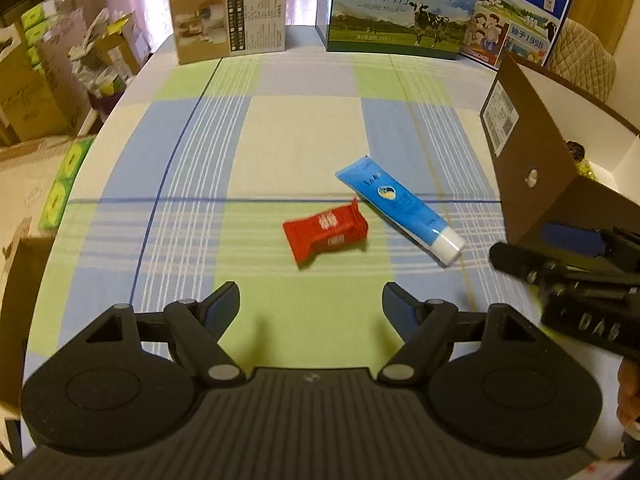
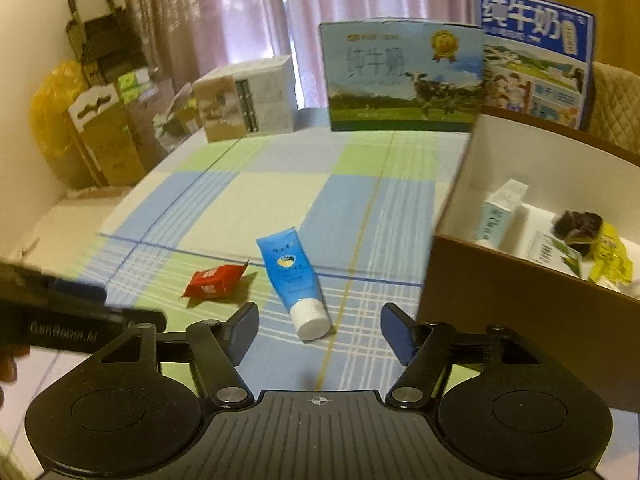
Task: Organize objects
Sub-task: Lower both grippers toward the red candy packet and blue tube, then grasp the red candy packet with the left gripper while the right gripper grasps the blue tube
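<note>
While both tools hang spread and empty over the checked blue-and-green table (image 1: 280, 128), two loose items wait at mid-frame: a crinkled red foil snack packet (image 1: 325, 230) and a blue plastic tube with a white cap (image 1: 402, 209), lying just beside each other. Judging by the goods already inside, the open brown cardboard box (image 2: 500, 276) at the right edge collects them. In its own view, the right tool (image 2: 319, 330) sits just below the tube's cap; the left tool (image 1: 311, 306) sits below the packet.
</note>
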Available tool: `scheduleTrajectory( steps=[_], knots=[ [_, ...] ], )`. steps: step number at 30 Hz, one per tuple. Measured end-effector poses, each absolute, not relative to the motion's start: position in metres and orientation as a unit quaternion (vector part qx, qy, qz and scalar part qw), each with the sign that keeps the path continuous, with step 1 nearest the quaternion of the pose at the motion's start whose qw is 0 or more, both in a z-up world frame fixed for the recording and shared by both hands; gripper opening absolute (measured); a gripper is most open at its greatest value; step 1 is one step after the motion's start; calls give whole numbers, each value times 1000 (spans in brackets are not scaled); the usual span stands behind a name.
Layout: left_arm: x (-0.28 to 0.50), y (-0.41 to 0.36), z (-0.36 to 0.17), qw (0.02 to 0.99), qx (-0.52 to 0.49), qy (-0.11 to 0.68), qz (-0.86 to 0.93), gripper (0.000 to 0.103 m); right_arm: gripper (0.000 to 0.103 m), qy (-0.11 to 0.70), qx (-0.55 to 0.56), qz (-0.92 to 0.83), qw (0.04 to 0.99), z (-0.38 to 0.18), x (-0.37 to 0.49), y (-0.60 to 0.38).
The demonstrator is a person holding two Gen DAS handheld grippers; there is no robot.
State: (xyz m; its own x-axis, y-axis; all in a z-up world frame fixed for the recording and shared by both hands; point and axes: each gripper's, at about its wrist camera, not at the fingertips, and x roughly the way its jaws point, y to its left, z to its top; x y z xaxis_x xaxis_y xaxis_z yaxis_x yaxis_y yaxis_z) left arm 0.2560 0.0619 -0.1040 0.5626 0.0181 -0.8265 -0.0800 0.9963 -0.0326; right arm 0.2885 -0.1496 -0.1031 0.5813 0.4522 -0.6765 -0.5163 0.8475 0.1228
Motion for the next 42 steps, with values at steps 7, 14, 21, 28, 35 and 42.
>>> scheduleTrajectory(
  steps=[7, 14, 21, 28, 35, 42],
  knots=[
    [278, 66, -119, 885, -2, 466, 6, 75, 58, 371, -74, 275, 884, -122, 298, -133],
    [286, 79, -139, 877, -10, 480, -2, 75, 54, 379, -89, 273, 880, -139, 312, -122],
    [299, 86, -146, 875, -13, 484, -9, 75, 48, 383, -98, 278, 875, -153, 322, -114],
    [317, 86, -149, 883, 1, 468, -30, 75, 31, 380, -115, 262, 880, -159, 326, -108],
    [329, 81, -156, 890, 12, 451, -63, 74, 25, 426, -72, 220, 874, -155, 337, -122],
    [337, 80, -162, 889, -1, 452, -72, 56, 26, 431, -57, 228, 871, -153, 339, -123]
  ],
)
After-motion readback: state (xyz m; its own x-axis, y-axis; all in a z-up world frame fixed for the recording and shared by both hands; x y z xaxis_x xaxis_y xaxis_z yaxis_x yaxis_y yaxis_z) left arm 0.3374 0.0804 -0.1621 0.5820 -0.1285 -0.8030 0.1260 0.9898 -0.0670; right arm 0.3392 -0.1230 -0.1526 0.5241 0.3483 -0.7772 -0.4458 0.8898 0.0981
